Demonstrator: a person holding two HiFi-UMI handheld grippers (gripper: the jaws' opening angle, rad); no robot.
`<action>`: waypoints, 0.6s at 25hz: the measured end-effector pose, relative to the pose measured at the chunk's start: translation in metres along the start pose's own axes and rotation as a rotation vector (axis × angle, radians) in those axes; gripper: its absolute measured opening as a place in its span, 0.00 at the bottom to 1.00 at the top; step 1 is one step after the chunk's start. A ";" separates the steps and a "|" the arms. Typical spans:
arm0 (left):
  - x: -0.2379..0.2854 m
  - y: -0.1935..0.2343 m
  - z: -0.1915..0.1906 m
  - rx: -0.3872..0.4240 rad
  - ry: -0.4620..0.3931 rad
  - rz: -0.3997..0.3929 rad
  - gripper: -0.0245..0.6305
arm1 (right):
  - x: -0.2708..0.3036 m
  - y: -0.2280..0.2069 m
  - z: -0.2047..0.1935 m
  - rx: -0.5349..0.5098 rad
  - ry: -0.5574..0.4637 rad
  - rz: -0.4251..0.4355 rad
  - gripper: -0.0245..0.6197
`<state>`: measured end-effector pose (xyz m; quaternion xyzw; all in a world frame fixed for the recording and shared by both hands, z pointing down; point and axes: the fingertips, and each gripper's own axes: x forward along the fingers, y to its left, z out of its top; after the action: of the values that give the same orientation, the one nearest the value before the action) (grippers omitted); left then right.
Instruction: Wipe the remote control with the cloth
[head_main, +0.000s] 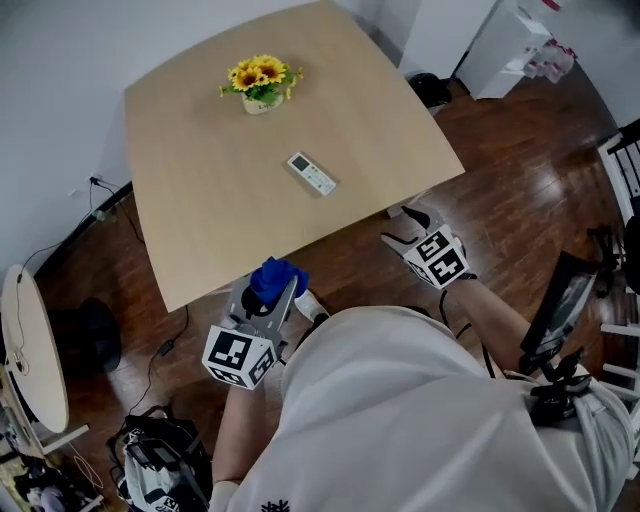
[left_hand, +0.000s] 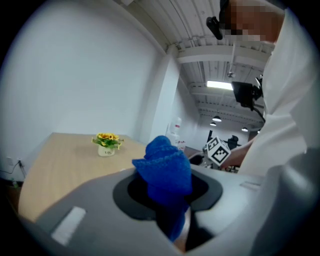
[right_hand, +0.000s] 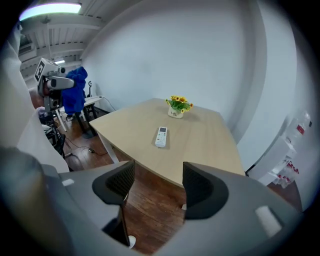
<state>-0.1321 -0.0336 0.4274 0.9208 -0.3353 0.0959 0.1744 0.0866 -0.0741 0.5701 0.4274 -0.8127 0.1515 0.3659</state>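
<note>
A white remote control (head_main: 312, 173) (right_hand: 161, 136) lies face up near the middle of the light wooden table (head_main: 200, 200). My left gripper (head_main: 268, 293) is shut on a bunched blue cloth (head_main: 276, 280) (left_hand: 165, 170), held off the table's near edge above the floor. My right gripper (head_main: 404, 227) (right_hand: 154, 186) hovers beyond the table's near right edge, jaws open with nothing between them, pointing toward the remote. Both grippers are well short of the remote.
A small pot of sunflowers (head_main: 261, 84) (right_hand: 177, 106) stands at the table's far side. Dark wood floor (head_main: 500, 160) surrounds the table. A round side table (head_main: 25, 350) and a bag (head_main: 155, 465) sit at the left, white boxes (head_main: 510, 45) at the far right, a chair (head_main: 625, 170) at the right edge.
</note>
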 end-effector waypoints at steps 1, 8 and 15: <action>0.004 -0.013 -0.001 0.002 0.007 0.013 0.26 | -0.011 0.000 -0.001 -0.011 -0.017 0.014 0.50; 0.028 -0.129 -0.011 0.018 -0.024 0.114 0.26 | -0.091 0.000 -0.053 -0.065 -0.087 0.118 0.50; 0.025 -0.223 -0.043 -0.009 0.105 0.125 0.26 | -0.158 -0.008 -0.092 -0.124 -0.121 0.158 0.50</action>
<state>0.0298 0.1272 0.4168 0.8911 -0.3829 0.1533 0.1893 0.1939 0.0648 0.5184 0.3471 -0.8722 0.1034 0.3288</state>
